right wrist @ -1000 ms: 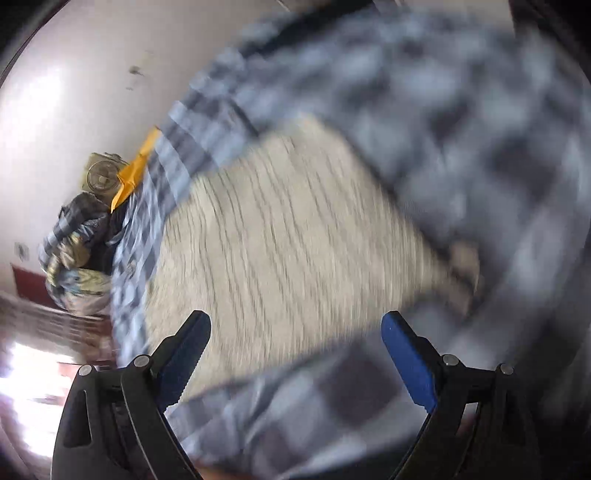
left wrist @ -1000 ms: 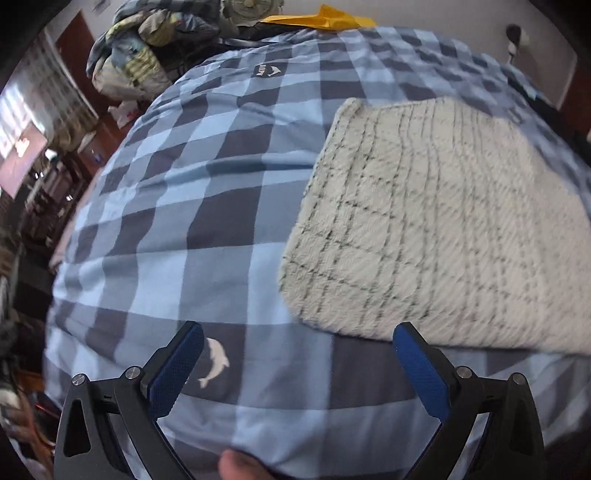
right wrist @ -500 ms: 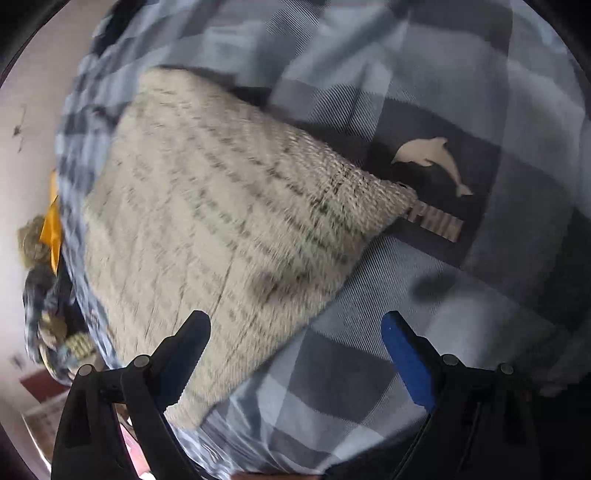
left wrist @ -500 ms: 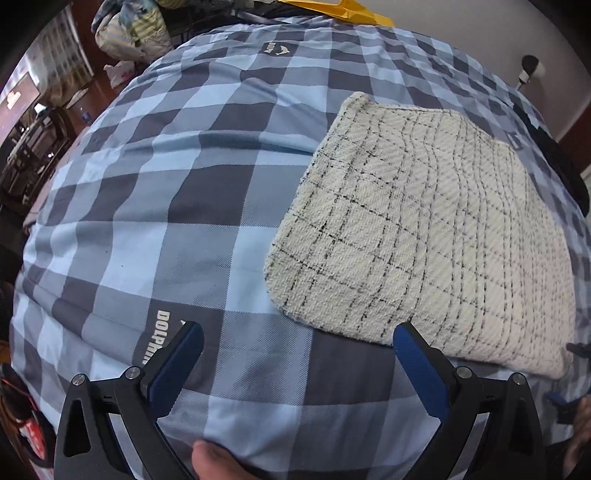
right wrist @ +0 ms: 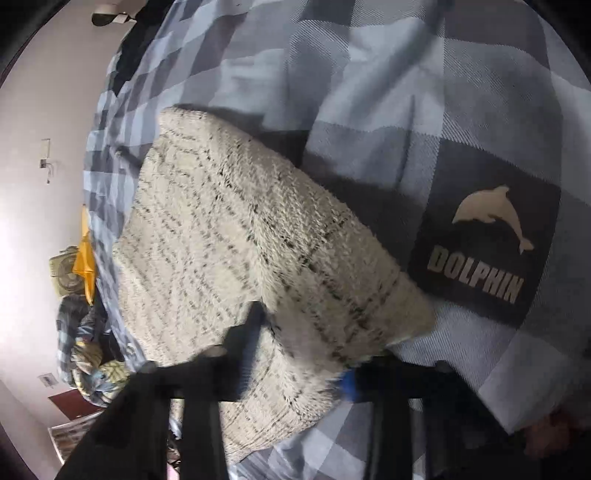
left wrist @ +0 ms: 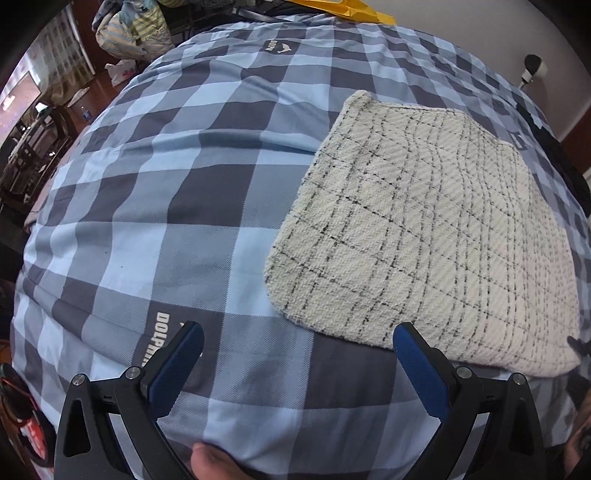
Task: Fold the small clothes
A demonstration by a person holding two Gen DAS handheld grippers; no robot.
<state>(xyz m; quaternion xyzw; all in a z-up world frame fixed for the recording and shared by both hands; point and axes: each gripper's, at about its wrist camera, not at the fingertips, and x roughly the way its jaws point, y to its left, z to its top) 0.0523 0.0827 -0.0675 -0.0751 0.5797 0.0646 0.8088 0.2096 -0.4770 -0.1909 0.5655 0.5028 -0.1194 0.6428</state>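
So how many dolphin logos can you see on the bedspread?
3. In the left wrist view, one dolphin logo sits at the far end of the bedspread and another beside the left gripper. The right wrist view shows one beside the cloth. More may be hidden.

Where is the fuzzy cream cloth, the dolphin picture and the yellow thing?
Fuzzy cream cloth (left wrist: 424,229), left wrist view, its middle.
Dolphin picture (right wrist: 495,214), right wrist view, the dolphin's body.
Yellow thing (left wrist: 354,7), left wrist view, its near edge.

cloth (left wrist: 424,236) flat on bedspread (left wrist: 184,184), towards its right
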